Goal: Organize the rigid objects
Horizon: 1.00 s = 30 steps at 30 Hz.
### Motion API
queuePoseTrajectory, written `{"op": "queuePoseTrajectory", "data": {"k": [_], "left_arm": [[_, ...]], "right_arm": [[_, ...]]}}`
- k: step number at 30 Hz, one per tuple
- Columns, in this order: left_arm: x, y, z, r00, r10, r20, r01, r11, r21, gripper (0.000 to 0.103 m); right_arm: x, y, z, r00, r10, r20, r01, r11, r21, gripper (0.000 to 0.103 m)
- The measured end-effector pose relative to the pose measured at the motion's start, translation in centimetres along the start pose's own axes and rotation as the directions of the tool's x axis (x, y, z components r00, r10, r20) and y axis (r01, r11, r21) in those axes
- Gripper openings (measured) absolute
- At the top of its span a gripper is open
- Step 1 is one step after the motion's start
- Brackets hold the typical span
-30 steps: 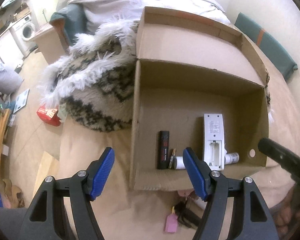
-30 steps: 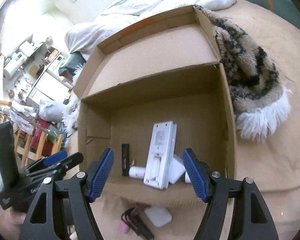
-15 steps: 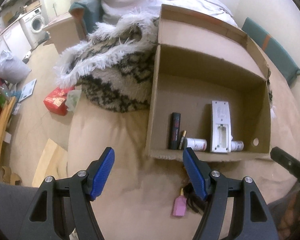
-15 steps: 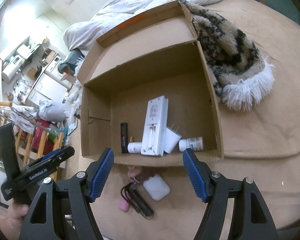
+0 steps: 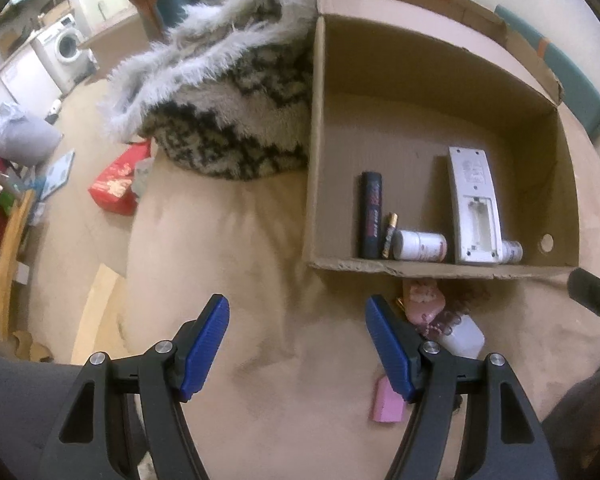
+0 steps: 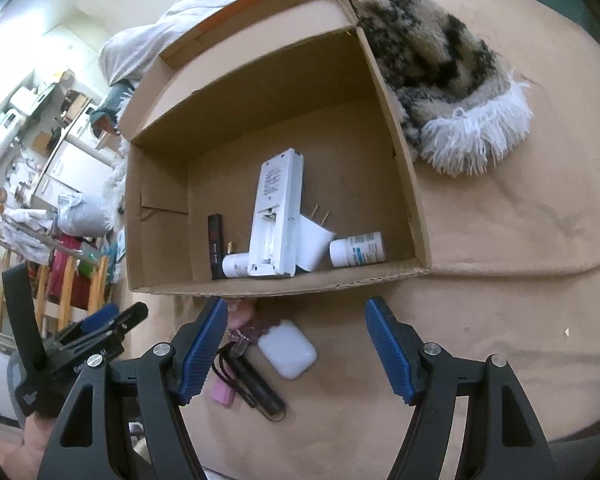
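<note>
The white earbud case (image 6: 287, 349) is lying on the tan cover just outside the cardboard box (image 6: 416, 200), between the wide-apart, empty jaws of the right gripper (image 6: 296, 346), nearer than the left gripper (image 5: 298, 346), also gaping empty.

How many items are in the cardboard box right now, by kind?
Remote control: 1
Black tube: 1
Battery: 1
White bottles: 2
Plug adapter: 1
Total: 6

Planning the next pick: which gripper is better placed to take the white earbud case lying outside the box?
Right gripper, probably: the white case lies between its open fingers, while it sits beside the left gripper.
</note>
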State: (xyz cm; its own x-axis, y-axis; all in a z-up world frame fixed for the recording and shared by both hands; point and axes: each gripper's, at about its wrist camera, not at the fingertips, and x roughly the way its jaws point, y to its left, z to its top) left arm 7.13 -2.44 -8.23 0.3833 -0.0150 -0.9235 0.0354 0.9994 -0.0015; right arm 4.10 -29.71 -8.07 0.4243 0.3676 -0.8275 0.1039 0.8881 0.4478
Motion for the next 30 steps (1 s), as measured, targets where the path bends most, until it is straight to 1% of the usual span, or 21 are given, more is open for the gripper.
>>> {"op": "queuePoseTrajectory", "data": {"k": [2,5,7,9,11,12,13,16,17,19,20,21,23,24,27,30], "left_arm": [[0.6,-0.5,-0.3,0.999,-0.025,-0.030,0.026,0.999,0.019,0.068],[2.3,-1.5,-1.2,0.988,-0.079,-0.135,0.086,0.995,0.042,0.068],[3.7,-2.3,-2.2,0.971,-0.100,-0.217,0.114,0.992,0.056,0.067],[4.9,-3.2,-3.1,0.953,-0.112,-0.280,0.139,0.987,0.077,0.066],[5.5,-3.9,-3.5,0.945,-0.110,-0.307,0.146,0.984,0.098,0.063],[6.0,-4.4,-3.8,0.941,-0.104,-0.323,0.147,0.983,0.112,0.058],[6.3,-4.6,-4.0,0.937,-0.103,-0.335,0.150,0.982,0.117,0.056],[7.1,-5.1,-4.3,0.925,-0.113,-0.362,0.165,0.979,0.115,0.052],[7.4,-5.4,-4.4,0.924,-0.105,-0.368,0.161,0.979,0.125,0.049],[7.6,-5.9,-4.7,0.921,-0.102,-0.375,0.170,0.974,0.153,0.029],[7.6,-6.1,-4.8,0.922,-0.100,-0.375,0.173,0.971,0.166,0.023],[7.4,-6.1,-4.8,0.923,-0.097,-0.371,0.173,0.969,0.177,0.023],[7.3,-5.6,-4.7,0.922,-0.101,-0.373,0.174,0.971,0.165,0.023],[7.4,-4.7,-4.6,0.924,-0.092,-0.371,0.153,0.978,0.140,0.023],[7.2,-2.2,-3.9,0.938,-0.045,-0.343,0.075,0.994,0.075,0.023],[7.0,-0.1,-3.0,0.948,-0.017,-0.317,0.023,1.000,0.016,0.023]], "right_arm": [[0.4,0.0,0.0,1.000,0.001,-0.012,-0.001,1.000,0.007,0.076],[1.2,0.1,-0.1,0.999,-0.011,-0.036,0.011,1.000,0.005,0.076],[1.6,0.2,-0.1,0.999,-0.017,-0.046,0.017,1.000,0.000,0.076],[1.7,0.3,-0.1,0.999,-0.017,-0.051,0.017,1.000,-0.004,0.076],[1.7,0.4,-0.1,0.998,-0.018,-0.052,0.018,1.000,-0.007,0.076],[1.7,0.3,-0.1,0.998,-0.018,-0.054,0.017,1.000,-0.006,0.076],[1.8,0.3,-0.1,0.998,-0.017,-0.055,0.017,1.000,-0.005,0.076],[1.8,0.3,-0.1,0.998,-0.016,-0.057,0.016,1.000,-0.004,0.076],[1.8,0.3,-0.1,0.998,-0.017,-0.057,0.016,1.000,-0.005,0.076],[1.8,0.3,-0.1,0.998,-0.019,-0.060,0.019,1.000,-0.006,0.076],[1.9,0.2,-0.1,0.998,-0.020,-0.063,0.020,1.000,-0.007,0.076],[1.9,0.2,-0.1,0.998,-0.022,-0.065,0.022,1.000,-0.007,0.076],[2.0,0.2,-0.1,0.997,-0.027,-0.067,0.026,1.000,-0.008,0.076],[2.1,0.2,-0.1,0.997,-0.030,-0.068,0.029,1.000,-0.009,0.076],[2.2,0.2,-0.3,0.996,-0.034,-0.077,0.033,0.999,-0.010,0.076],[2.9,0.3,-0.4,0.994,-0.041,-0.103,0.039,0.999,-0.019,0.076]]}}
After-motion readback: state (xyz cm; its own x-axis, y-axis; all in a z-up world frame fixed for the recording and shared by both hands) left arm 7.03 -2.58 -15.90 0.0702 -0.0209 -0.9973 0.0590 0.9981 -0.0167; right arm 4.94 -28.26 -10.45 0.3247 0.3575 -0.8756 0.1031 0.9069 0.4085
